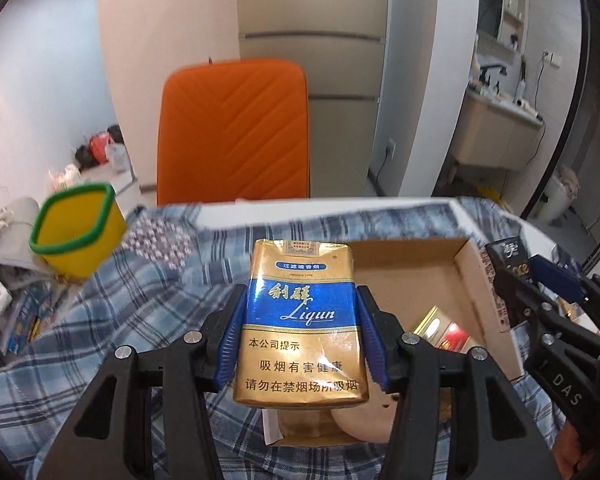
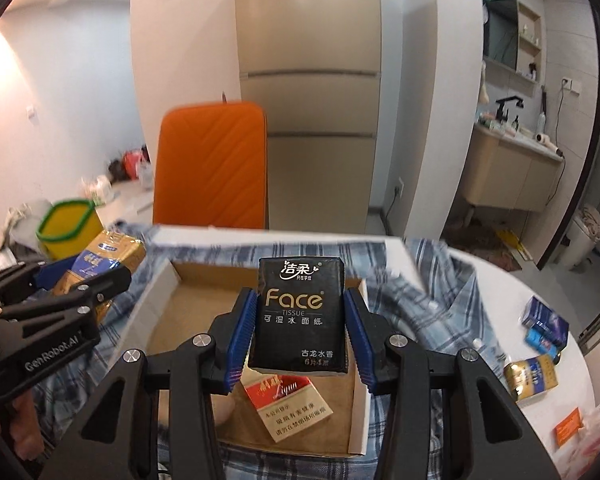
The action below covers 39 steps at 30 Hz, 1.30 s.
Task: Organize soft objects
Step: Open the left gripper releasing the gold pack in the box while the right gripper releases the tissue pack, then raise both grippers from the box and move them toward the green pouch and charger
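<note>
Liqun pack [image 1: 300,320] in left tool [image 1: 302,340], Face tissue pack [image 2: 298,316] in right tool [image 2: 298,336]

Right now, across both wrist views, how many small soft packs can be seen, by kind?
Gold-and-blue soft cigarette packs: 2, one in the left tongs, one loose on the table
Red-and-white soft cigarette pack in the cardboard tray: 1
Black Face tissue pack in the right tongs: 1
Small blue packs on the table: 2
Total: 6

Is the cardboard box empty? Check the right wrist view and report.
No: a red Liqun cigarette pack lies flat on the floor of the cardboard box, below the held tissue pack.
</note>
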Each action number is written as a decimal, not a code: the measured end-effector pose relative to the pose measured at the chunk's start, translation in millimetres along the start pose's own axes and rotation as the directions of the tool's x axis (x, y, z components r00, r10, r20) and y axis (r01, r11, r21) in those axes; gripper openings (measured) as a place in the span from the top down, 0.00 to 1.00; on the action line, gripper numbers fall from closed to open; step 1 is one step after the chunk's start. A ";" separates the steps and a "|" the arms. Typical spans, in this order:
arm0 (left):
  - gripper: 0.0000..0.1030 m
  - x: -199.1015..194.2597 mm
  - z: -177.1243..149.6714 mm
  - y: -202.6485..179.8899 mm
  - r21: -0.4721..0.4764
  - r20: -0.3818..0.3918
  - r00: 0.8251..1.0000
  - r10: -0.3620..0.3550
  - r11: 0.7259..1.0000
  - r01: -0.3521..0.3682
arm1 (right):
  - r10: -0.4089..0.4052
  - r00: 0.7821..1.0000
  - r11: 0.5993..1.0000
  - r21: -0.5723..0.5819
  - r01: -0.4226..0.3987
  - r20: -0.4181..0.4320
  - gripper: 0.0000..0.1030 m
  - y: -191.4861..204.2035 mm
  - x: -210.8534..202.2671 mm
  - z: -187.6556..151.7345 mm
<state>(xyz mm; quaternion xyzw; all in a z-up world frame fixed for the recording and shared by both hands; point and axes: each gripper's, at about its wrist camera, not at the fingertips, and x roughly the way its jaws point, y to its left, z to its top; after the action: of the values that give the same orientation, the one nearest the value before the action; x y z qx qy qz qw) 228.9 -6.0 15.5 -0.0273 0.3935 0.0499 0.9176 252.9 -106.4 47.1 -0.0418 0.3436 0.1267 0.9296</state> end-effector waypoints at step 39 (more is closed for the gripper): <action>0.29 -15.5 -2.8 -4.4 0.037 0.011 1.000 0.019 0.999 -0.020 | -0.006 0.999 1.000 0.025 0.007 -0.053 0.32 -12.5 10.4 -1.3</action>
<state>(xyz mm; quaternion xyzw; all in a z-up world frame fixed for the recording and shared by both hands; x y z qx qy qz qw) 216.7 -11.7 24.9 -0.0062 0.3899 0.0518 0.9194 263.0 -116.5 39.3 -0.0345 0.3696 0.1182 0.9210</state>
